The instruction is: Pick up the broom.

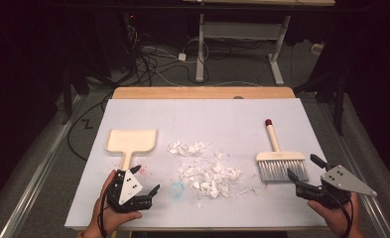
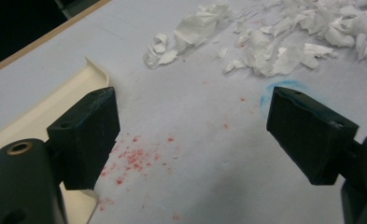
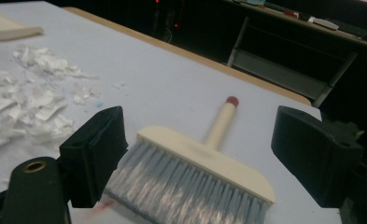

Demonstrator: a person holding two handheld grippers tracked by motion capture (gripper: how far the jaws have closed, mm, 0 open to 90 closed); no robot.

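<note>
A cream dustpan lies flat at the table's left, its handle pointing toward me. My left gripper hovers open just beside that handle's end; in the left gripper view the dustpan's edge sits by the left jaw and nothing is between the jaws. A cream hand brush with grey bristles and a red-tipped handle lies at the right. My right gripper stands open right at the bristles; in the right gripper view the brush lies ahead between the jaws, untouched. Torn white paper scraps are scattered mid-table.
The white table top has red specks near the dustpan handle and a blue ring mark near the front. Beyond the far wooden edge are cables and a desk frame on the floor.
</note>
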